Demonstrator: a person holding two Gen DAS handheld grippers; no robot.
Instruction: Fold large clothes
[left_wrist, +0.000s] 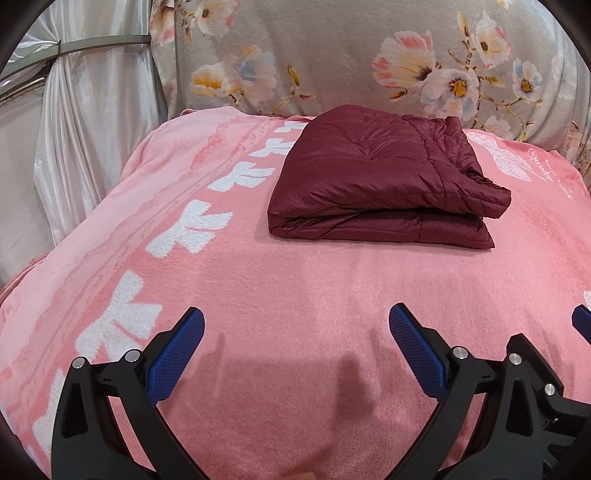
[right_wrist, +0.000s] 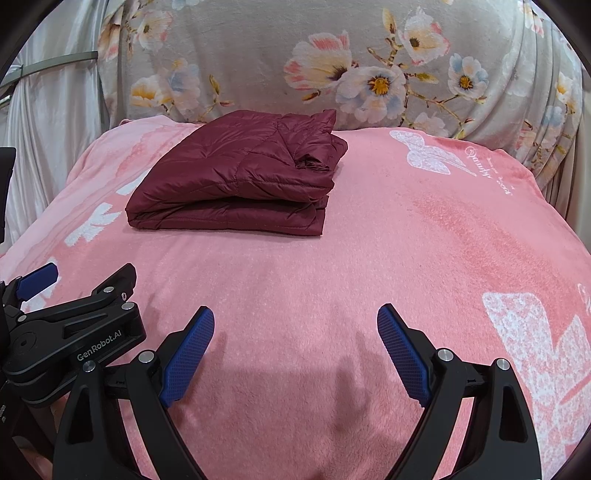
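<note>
A dark red quilted jacket (left_wrist: 384, 181) lies folded into a compact stack on the pink blanket (left_wrist: 295, 288), toward its far side. It also shows in the right wrist view (right_wrist: 240, 177), left of centre. My left gripper (left_wrist: 295, 332) is open and empty, hovering over the near part of the blanket, well short of the jacket. My right gripper (right_wrist: 295, 332) is open and empty too, beside the left one. The left gripper's body (right_wrist: 74, 332) shows at the lower left of the right wrist view.
The pink blanket (right_wrist: 406, 258) has white bow prints and covers a raised surface. A grey floral cloth (left_wrist: 351, 55) hangs behind it. White satin drapes (left_wrist: 74, 129) with a metal rail stand at the left, past the blanket's edge.
</note>
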